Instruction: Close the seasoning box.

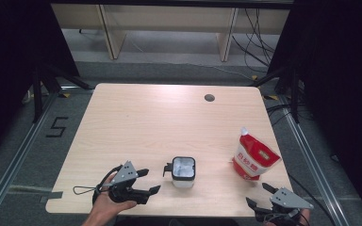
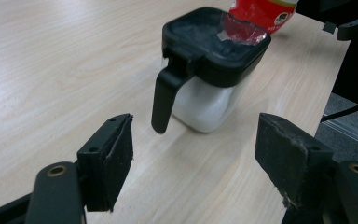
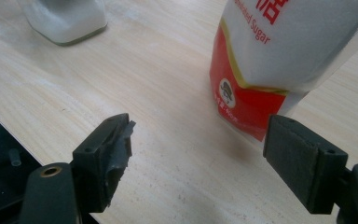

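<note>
Nothing is grasped yet: left gripper [image 2: 193,158] jaws gape just short of the canister [image 2: 207,70], right gripper [image 3: 198,158] jaws released before the sugar bag [image 3: 279,60].

Open left claw [image 1: 150,181] beside jar [image 1: 184,172]

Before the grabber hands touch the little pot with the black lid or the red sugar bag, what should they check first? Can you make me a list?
1. Left gripper open, nothing between its jaws: ok.
2. Left gripper aimed at the jar; the black handle faces it: ok.
3. Jar upright on the table: ok.
4. Jar lid closed: it looks shut, but whether it is latched: cannot tell.
5. Right gripper open, with the sugar bag just ahead and untouched: ok.
6. Sugar bag standing, spout on top: it stands, leaning a little in the high view; whether the spout is capped: cannot tell.
</note>
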